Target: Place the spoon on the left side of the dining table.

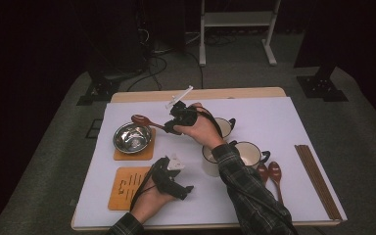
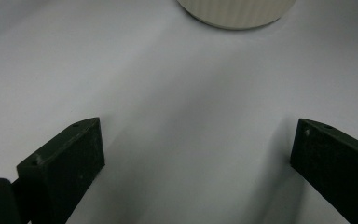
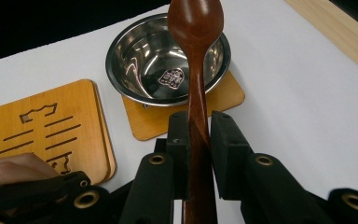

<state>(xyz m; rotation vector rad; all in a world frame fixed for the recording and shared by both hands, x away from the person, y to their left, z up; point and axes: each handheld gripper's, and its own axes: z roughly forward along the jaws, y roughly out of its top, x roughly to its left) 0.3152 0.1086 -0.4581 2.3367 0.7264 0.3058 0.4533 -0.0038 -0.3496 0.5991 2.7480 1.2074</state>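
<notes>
While the right gripper pinches the wooden spoon by its handle above the steel bowl, the left gripper rests over the bare counter, jaws spread wide, holding nothing.

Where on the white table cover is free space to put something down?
Free: the far right of the white table cover, beyond the white enamel mugs, and its near edge. Crowded: the steel bowl, the wooden coasters, the dark wooden chopsticks.

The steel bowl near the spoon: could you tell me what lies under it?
The steel bowl sits on a wooden coaster; the coaster's middle is covered by the bowl.
</notes>
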